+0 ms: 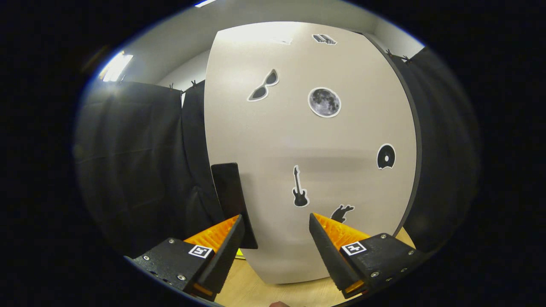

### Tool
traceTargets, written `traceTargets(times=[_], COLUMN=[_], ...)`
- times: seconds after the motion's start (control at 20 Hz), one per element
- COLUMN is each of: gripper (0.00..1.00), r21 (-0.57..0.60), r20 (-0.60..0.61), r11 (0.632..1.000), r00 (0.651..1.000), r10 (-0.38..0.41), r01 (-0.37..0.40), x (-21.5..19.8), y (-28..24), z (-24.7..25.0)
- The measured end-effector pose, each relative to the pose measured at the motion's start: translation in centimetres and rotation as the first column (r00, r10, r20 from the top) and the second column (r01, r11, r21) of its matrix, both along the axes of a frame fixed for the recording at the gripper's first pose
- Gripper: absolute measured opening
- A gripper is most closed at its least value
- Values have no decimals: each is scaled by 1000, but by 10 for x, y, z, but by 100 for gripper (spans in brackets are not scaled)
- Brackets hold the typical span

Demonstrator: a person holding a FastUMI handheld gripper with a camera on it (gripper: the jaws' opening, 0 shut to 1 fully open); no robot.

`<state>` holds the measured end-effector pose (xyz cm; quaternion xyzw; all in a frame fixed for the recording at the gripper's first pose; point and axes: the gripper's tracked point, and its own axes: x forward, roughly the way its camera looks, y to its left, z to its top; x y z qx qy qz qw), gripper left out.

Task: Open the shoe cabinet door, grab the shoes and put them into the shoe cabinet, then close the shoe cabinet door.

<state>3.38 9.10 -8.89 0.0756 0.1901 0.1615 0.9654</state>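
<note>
Gripper view. The shoe cabinet door (298, 140), a pale flat panel standing on a wooden floor (256, 290), fills the space directly ahead of the gripper (276, 221). The fingers stand wide apart with nothing held between them; both tips lie just short of the door's lower part. A dark vertical handle (232, 200) sits at the door's left edge, its lower end beside the left finger (224, 251). Stickers on the door: sunglasses (263, 86) upper left, a moon (324, 102) near the centre top, a disc (386, 156) toward the right edge, a guitar (300, 187) just above the gap between the fingers, and a small dark figure (341, 212) beside the right finger (330, 251). Black cloth (136, 170) hangs on both sides of the door.
</note>
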Motion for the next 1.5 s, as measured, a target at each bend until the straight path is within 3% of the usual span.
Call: traceTargets(times=[0.2, 0.6, 1.05, 1.5], gripper=[94, 94, 94, 94], r21=[-29, -103, -96, -125], r20=[92, 275, 363, 376], r11=[999, 983, 953, 892], r00=[995, 954, 902, 853], r10=[-32, -118, -235, -362], r01=[35, 152, 287, 434], x=[-10, -58, -113, -160], y=[-30, -105, -194, -265], z=[65, 182, 241, 240])
